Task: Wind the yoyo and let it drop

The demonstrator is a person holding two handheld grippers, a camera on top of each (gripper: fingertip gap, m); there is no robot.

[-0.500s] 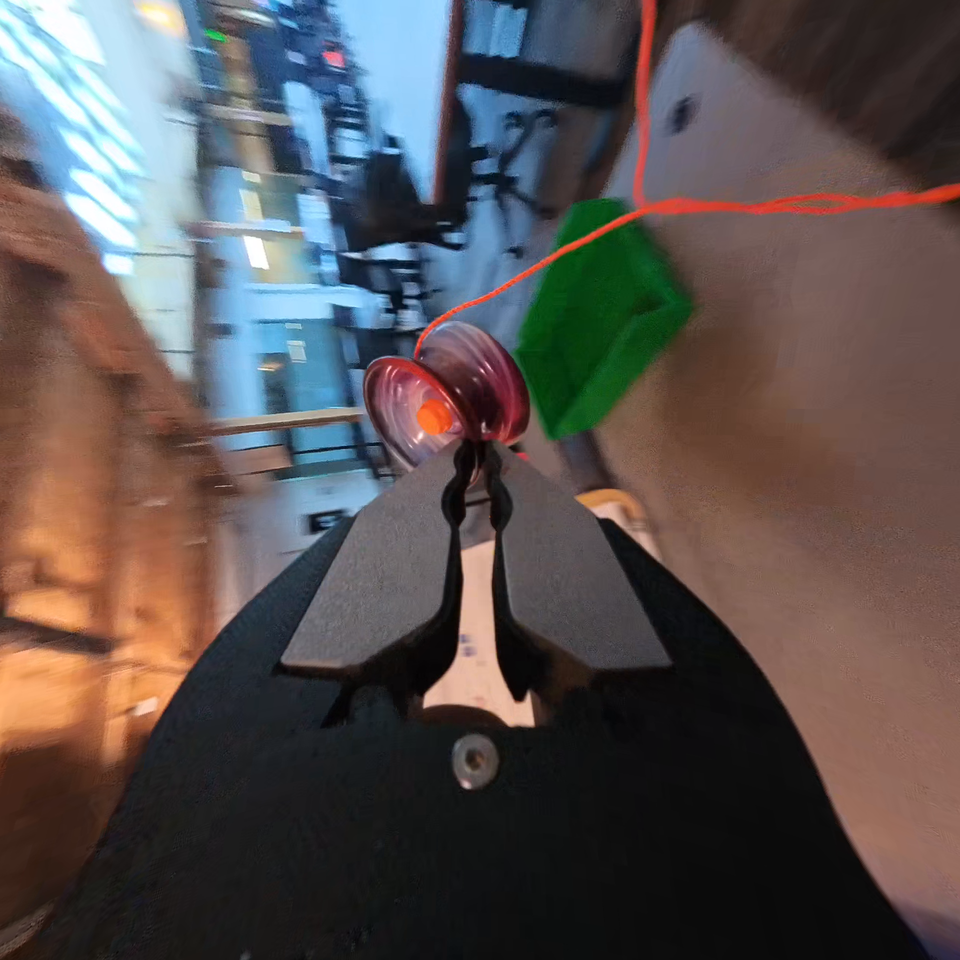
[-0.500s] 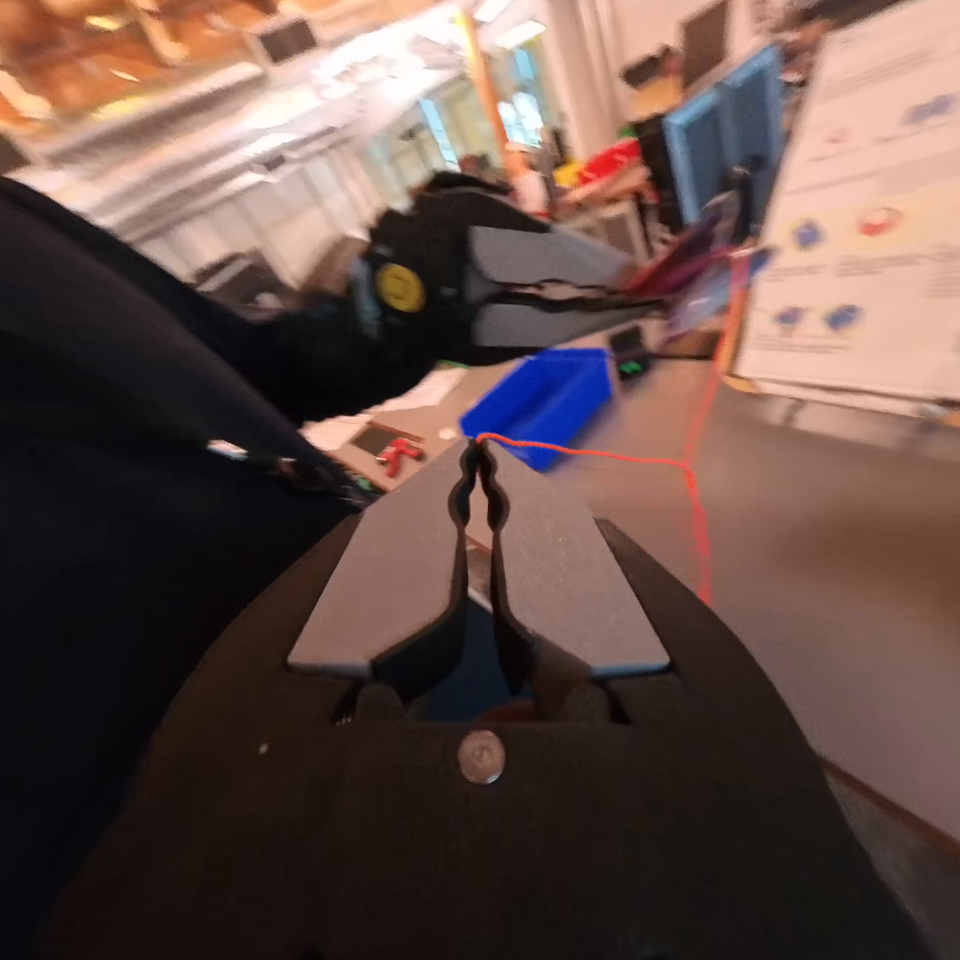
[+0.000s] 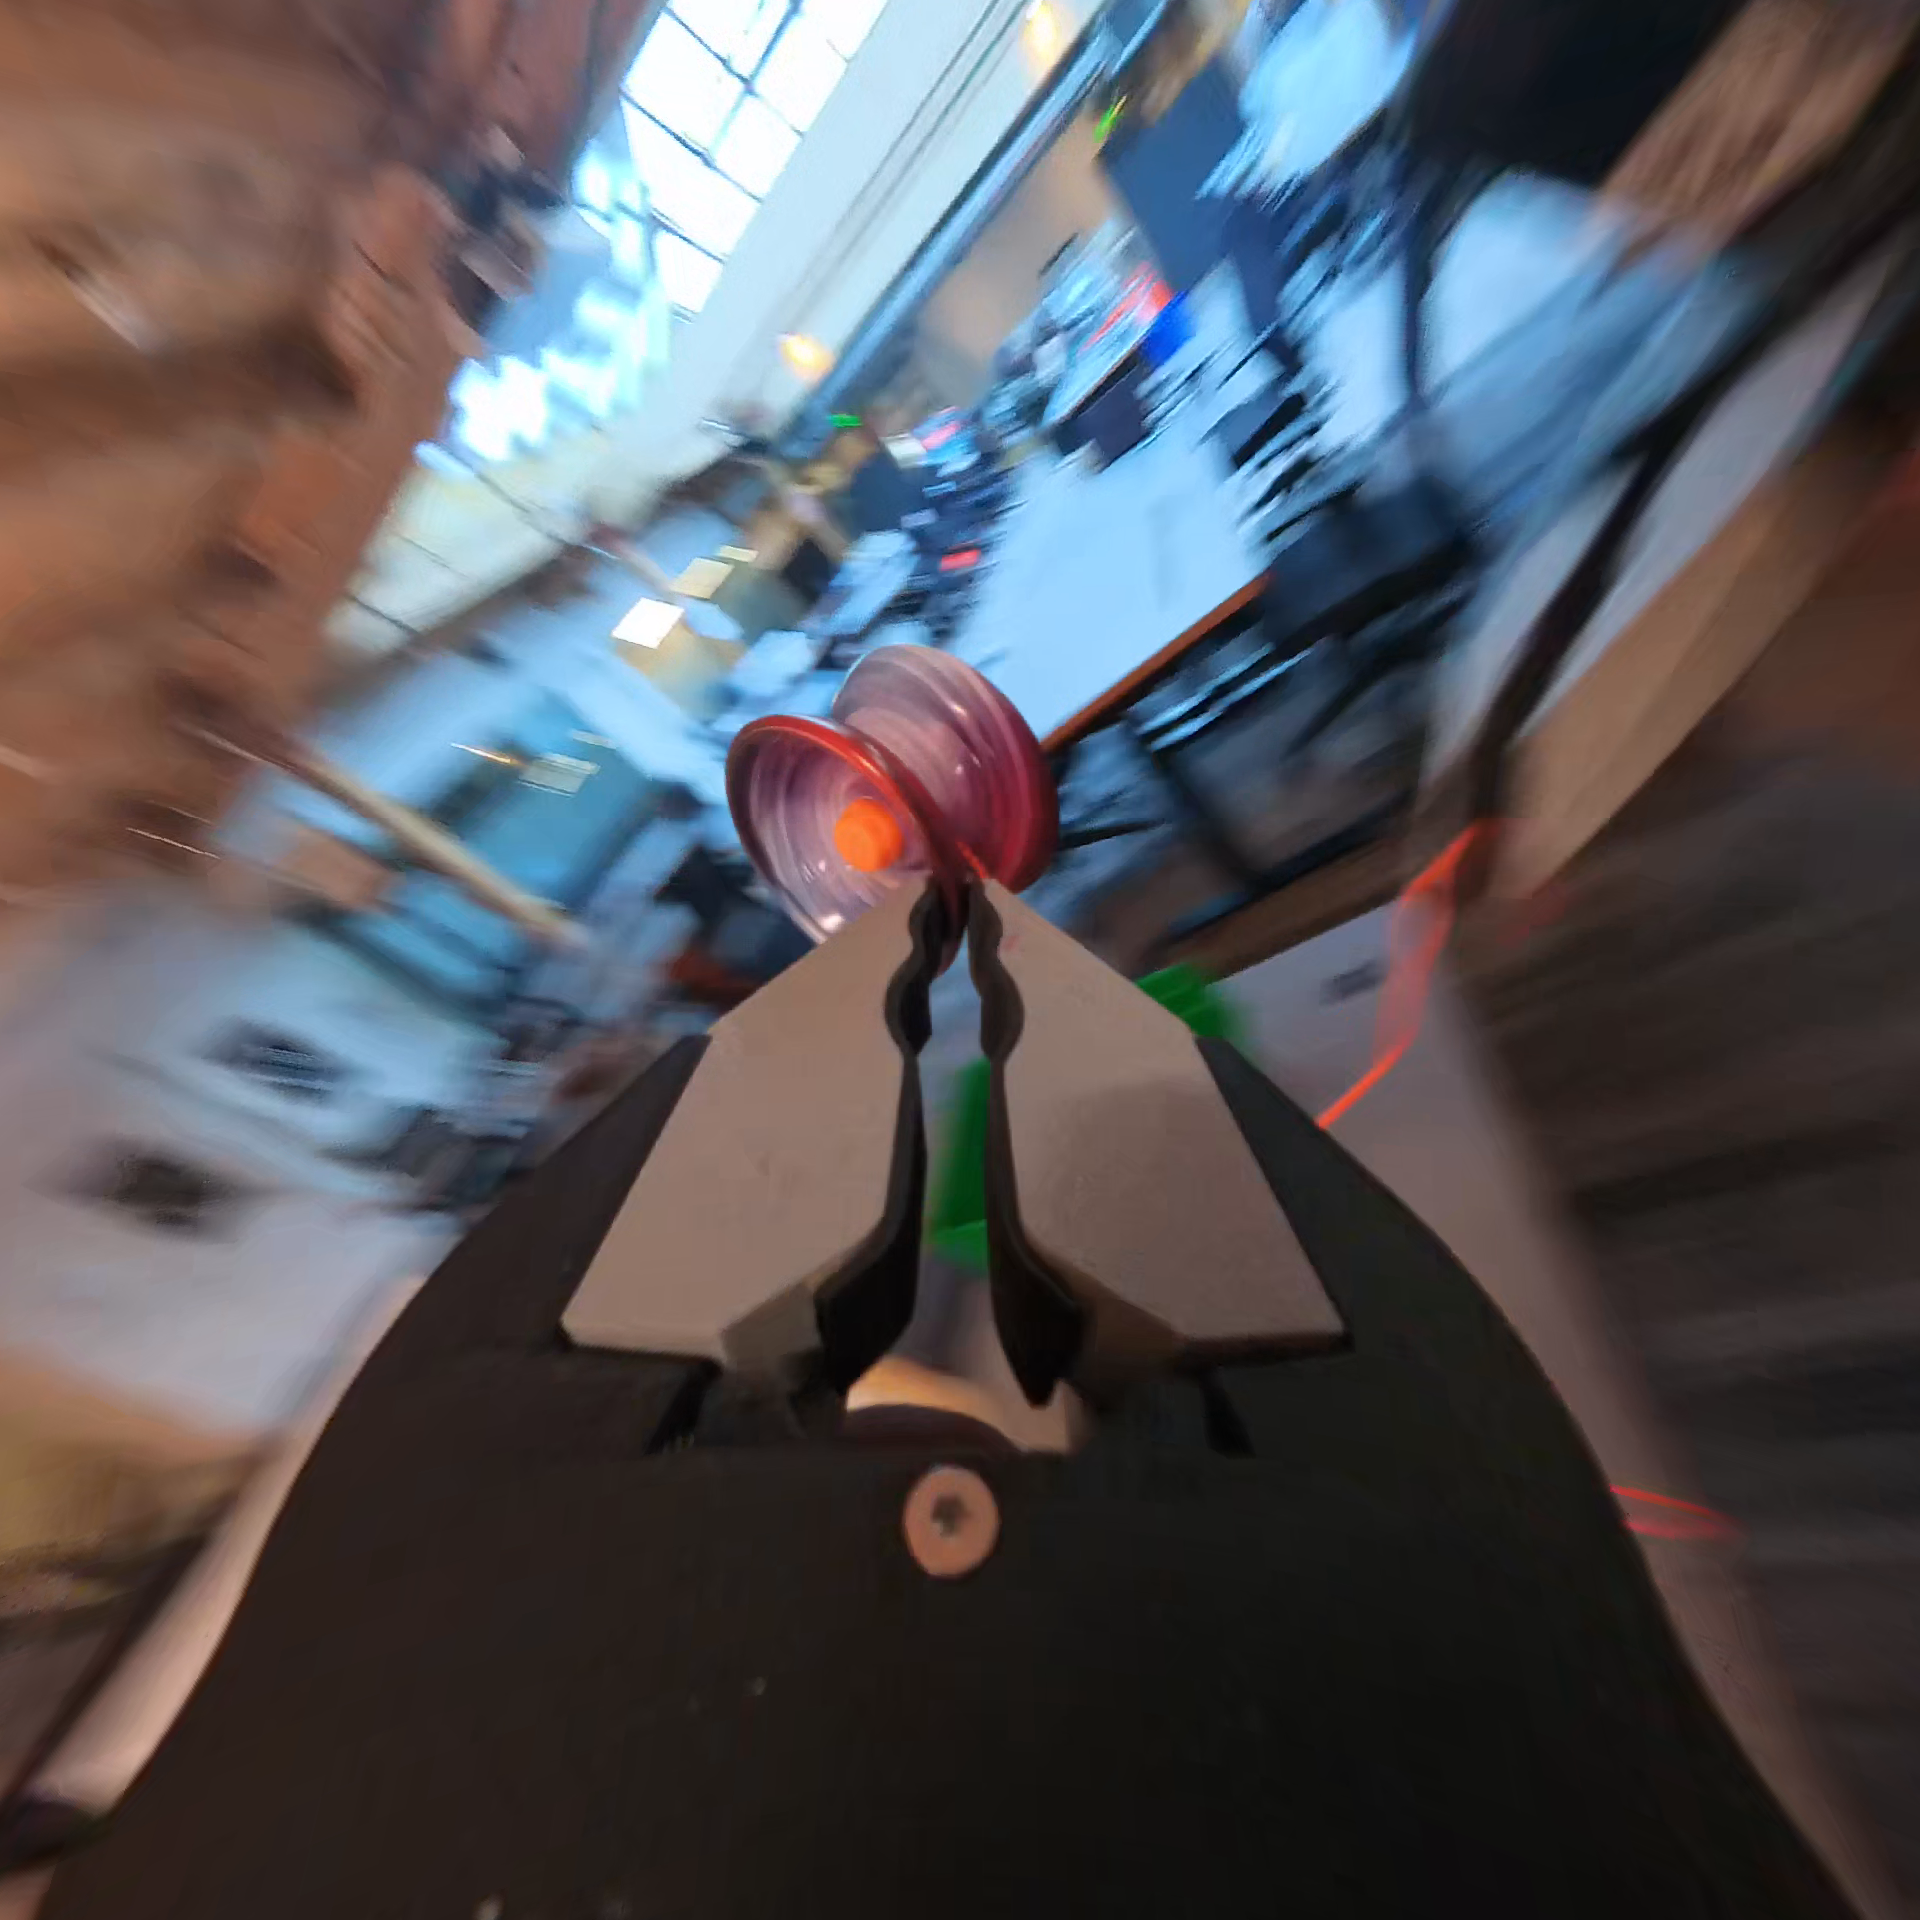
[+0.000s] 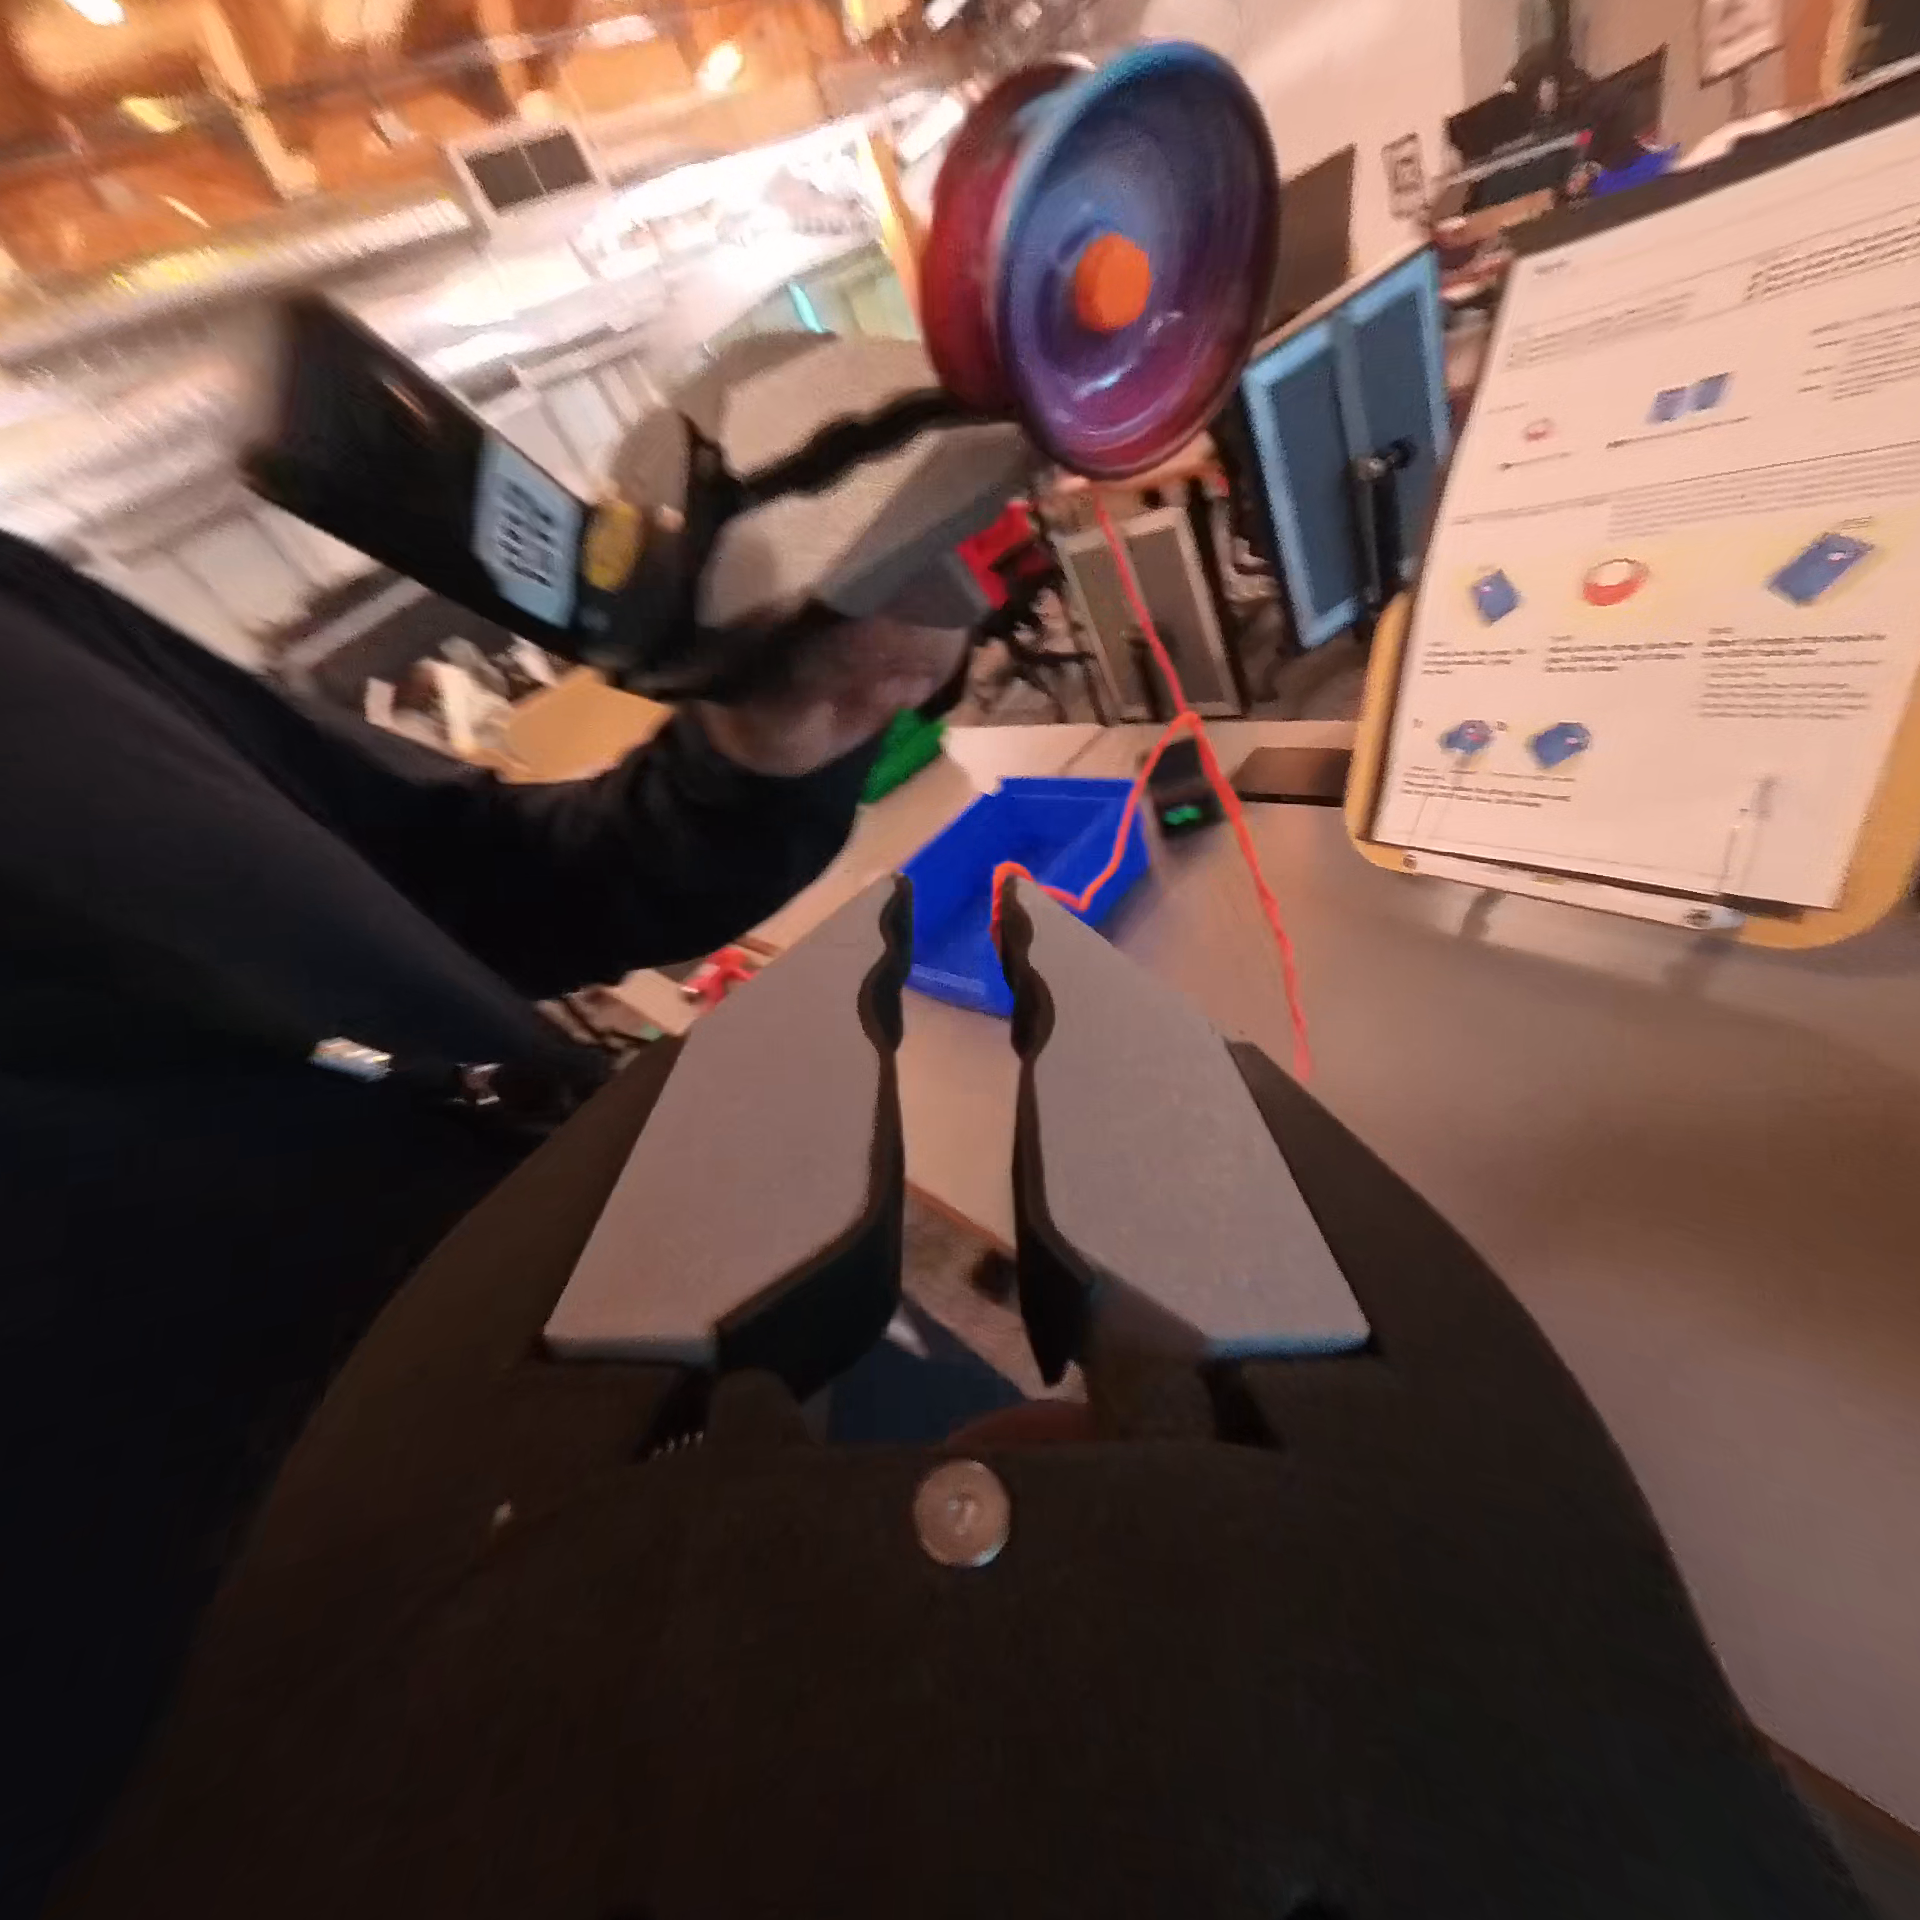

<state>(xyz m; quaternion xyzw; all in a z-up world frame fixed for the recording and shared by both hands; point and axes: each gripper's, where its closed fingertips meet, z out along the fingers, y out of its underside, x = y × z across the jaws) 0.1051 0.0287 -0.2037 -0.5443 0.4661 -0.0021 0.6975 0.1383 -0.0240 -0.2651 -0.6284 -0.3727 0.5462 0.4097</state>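
Note:
A red-purple translucent yoyo [image 3: 894,800] with an orange hub is pinched by one rim at the tips of my left gripper [image 3: 951,904], which is shut on it. In the right wrist view the left gripper [image 4: 977,426] holds the yoyo [image 4: 1101,281] high above the table. The orange string [image 4: 1247,862] hangs slack from the yoyo and loops back to my right gripper [image 4: 951,894]. The right gripper's jaws stand apart. The string's end only lies over the right fingertip [image 4: 1016,914], with no pad pressing on it. The string [image 3: 1403,997] also shows blurred in the left wrist view.
A blue bin [image 4: 1039,842] sits on the grey table [image 4: 1558,1143] just beyond my right fingertips, with a small black device [image 4: 1184,800] beside it. A board with a printed sheet [image 4: 1662,520] stands at the right. A green bin [image 3: 1195,997] lies below the left gripper. A person's dark sleeve [image 4: 520,852] fills the left. The left gripper's tips are roughly 9 centimeters from the right gripper's.
My right gripper was shut on the string and has opened; the string now only hangs on one fingertip. My left gripper has swung upward with the yoyo still in it.

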